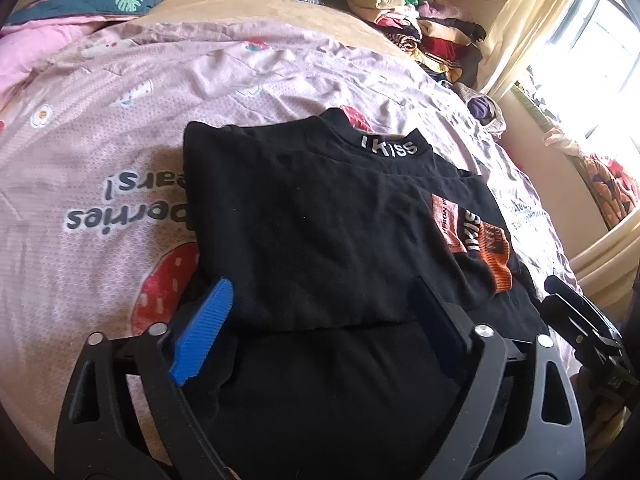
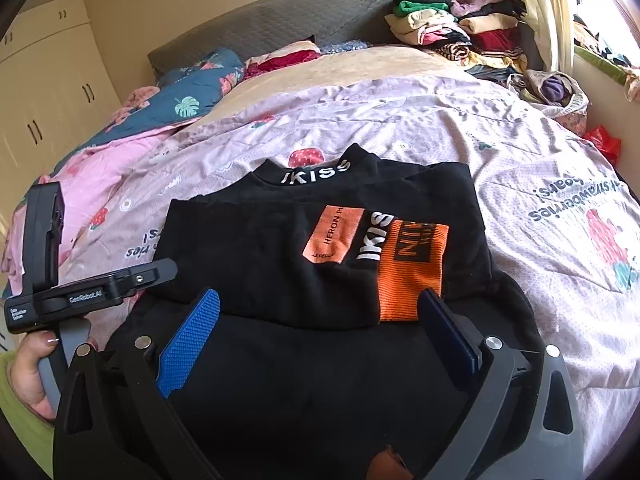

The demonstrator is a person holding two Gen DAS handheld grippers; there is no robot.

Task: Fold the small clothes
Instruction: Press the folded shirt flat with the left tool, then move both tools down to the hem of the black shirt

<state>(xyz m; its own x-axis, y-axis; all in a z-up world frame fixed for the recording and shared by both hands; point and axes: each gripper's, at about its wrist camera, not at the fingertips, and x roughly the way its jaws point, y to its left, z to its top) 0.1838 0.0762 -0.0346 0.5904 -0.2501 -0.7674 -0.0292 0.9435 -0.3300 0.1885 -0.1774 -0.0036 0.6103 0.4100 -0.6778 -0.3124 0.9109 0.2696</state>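
Observation:
A black shirt with white "IKISS" lettering at the collar lies partly folded on the pink bedspread. Its sleeves are folded in over the body, and an orange cuff with orange print patches shows on top. The shirt also fills the middle of the right wrist view. My left gripper is open, its blue fingers spread over the shirt's near left part. My right gripper is open over the near hem, with the orange cuff by its right finger. The left gripper's body shows at the left of the right wrist view.
A pile of folded clothes stacks at the bed's far right by the curtain. Pillows and a teal leaf-print quilt lie at the headboard. A wardrobe stands at the left. A window is at the right.

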